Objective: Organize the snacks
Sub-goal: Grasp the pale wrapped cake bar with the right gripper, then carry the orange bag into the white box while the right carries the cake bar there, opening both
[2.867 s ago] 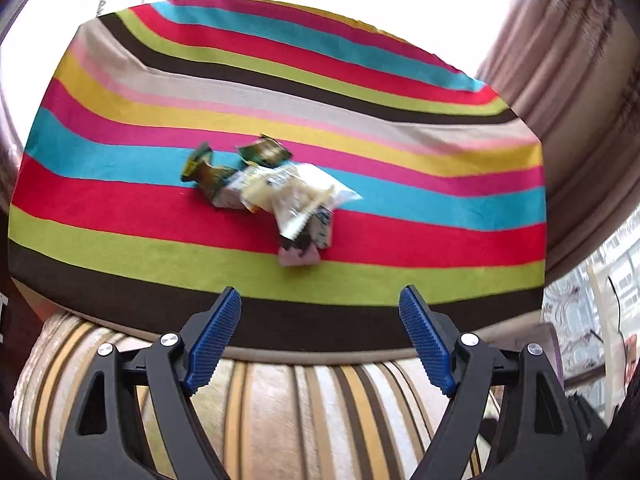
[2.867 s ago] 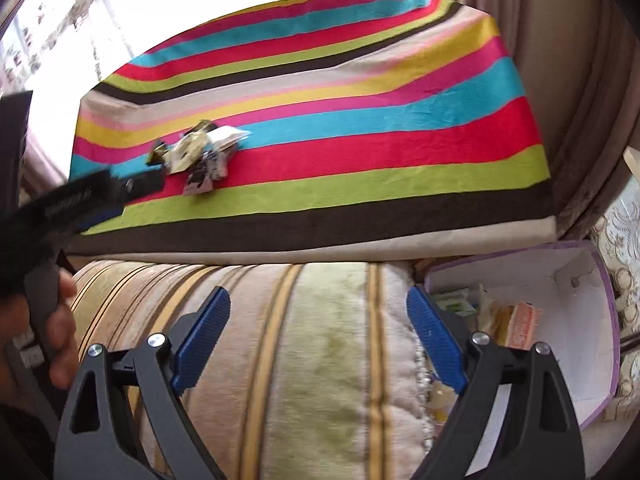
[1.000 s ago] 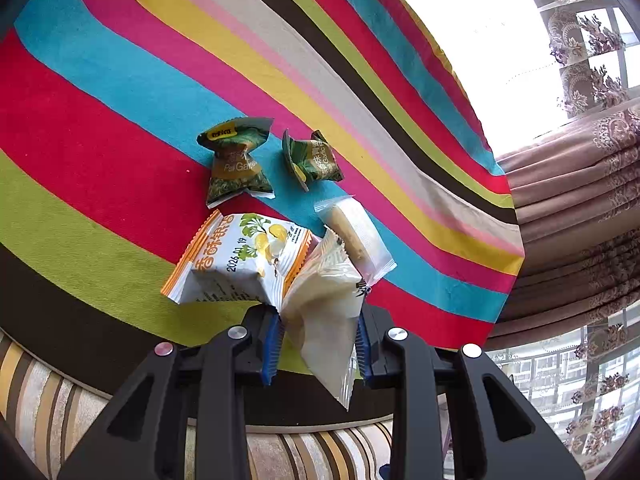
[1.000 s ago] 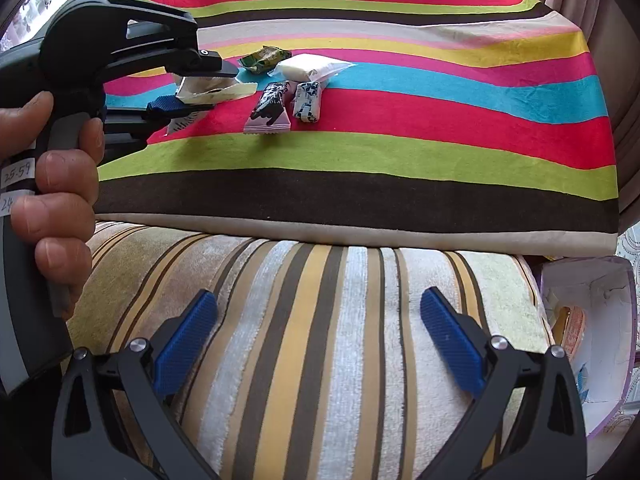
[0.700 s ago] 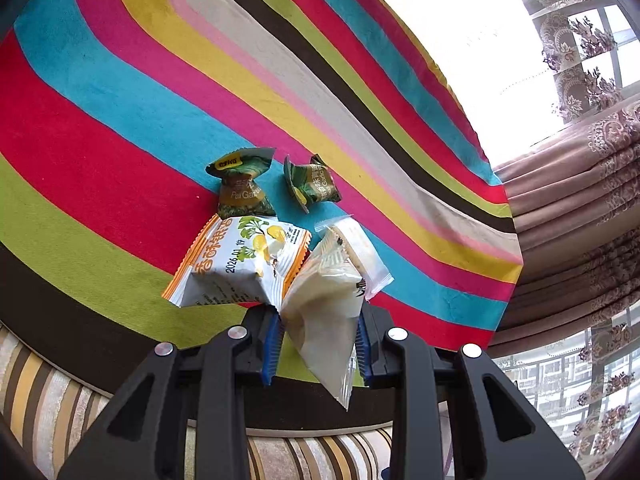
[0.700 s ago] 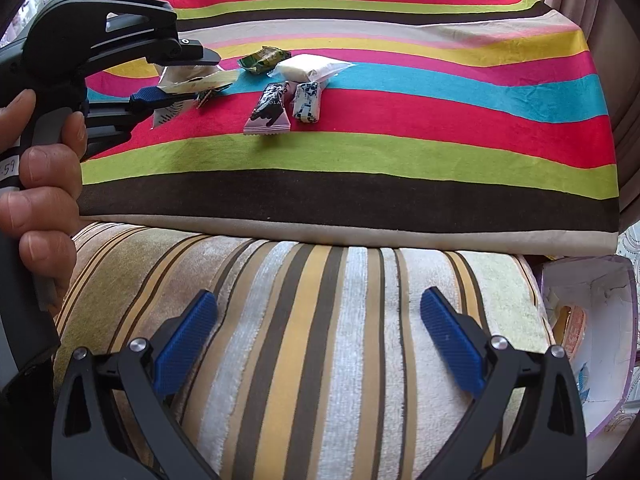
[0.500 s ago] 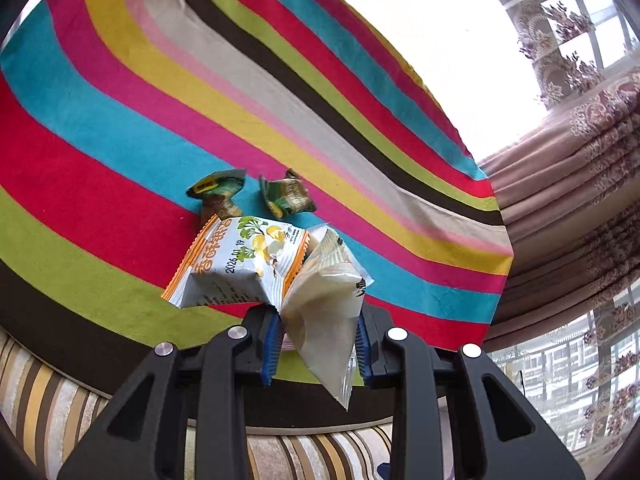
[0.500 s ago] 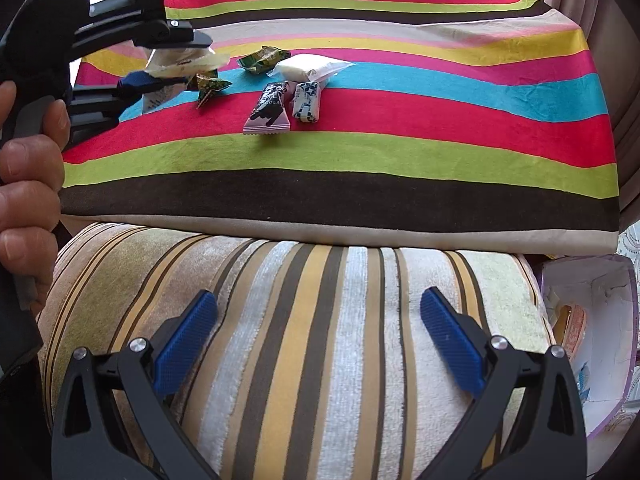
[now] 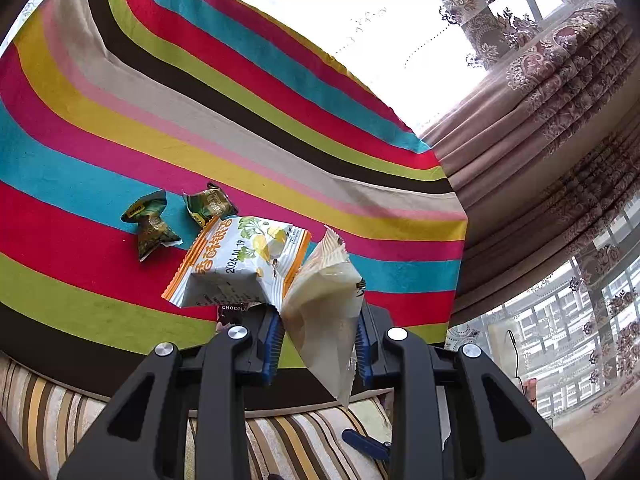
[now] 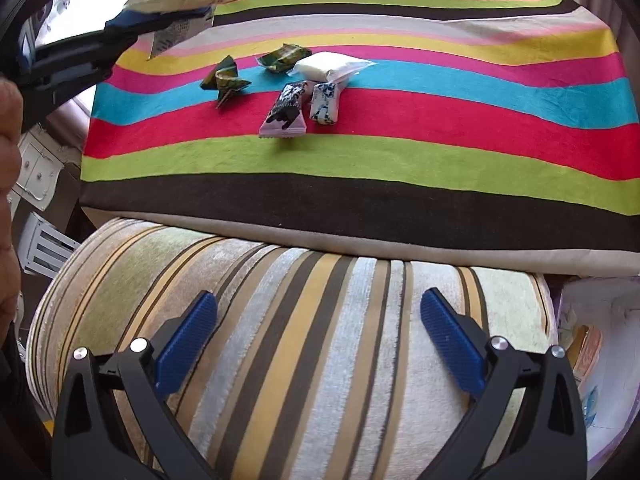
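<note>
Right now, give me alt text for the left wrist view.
The left gripper is shut on a pale snack packet, with an orange-edged packet caught alongside. Two green candies lie on the striped cloth.

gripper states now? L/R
Left gripper: shut on two snack packets, a cream one and an orange-edged white one.
Right gripper: open, empty, over the striped cushion.
</note>
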